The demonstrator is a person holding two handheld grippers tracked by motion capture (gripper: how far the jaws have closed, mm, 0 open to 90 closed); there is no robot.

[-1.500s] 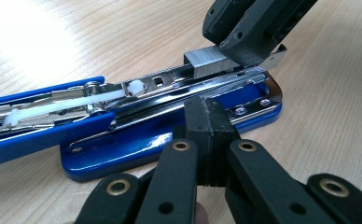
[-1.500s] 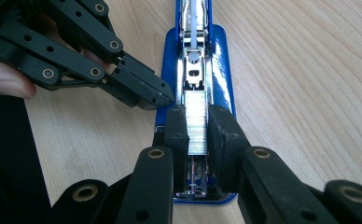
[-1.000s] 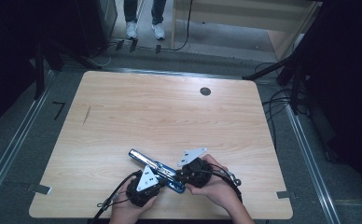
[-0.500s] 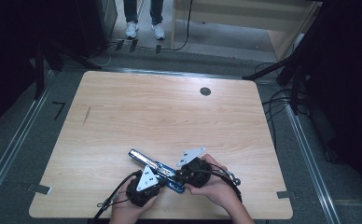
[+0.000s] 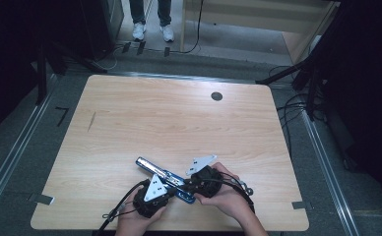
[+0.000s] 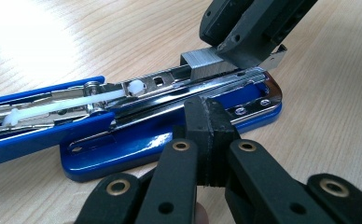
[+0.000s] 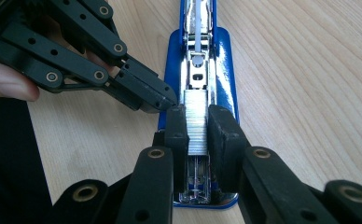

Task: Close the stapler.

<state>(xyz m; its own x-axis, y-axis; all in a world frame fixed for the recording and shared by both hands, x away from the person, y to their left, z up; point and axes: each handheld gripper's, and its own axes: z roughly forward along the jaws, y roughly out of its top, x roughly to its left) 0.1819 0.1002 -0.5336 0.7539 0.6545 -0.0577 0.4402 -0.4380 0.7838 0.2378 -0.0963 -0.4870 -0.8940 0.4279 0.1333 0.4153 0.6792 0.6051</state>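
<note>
A blue stapler (image 5: 165, 178) lies opened flat near the table's front edge, its chrome magazine (image 6: 170, 81) facing up. My right gripper (image 7: 197, 126) is shut on a strip of staples (image 7: 196, 116), held over the rear end of the magazine. That strip (image 6: 205, 63) rests on the chrome channel. My left gripper (image 6: 209, 122) is shut with nothing between its pads, and its tips press against the side of the stapler's blue base (image 6: 123, 149). From the right gripper view, the left gripper (image 7: 156, 100) reaches in from the left and touches the base beside the strip. Both hands hold the grippers (image 5: 152, 194) (image 5: 203, 179) close together.
The wooden table (image 5: 179, 123) has a round dark grommet (image 5: 216, 96) at the back right. A person in white shoes (image 5: 152, 32) stands beyond the far edge. Cables (image 5: 297, 108) run along the floor to the right of the table.
</note>
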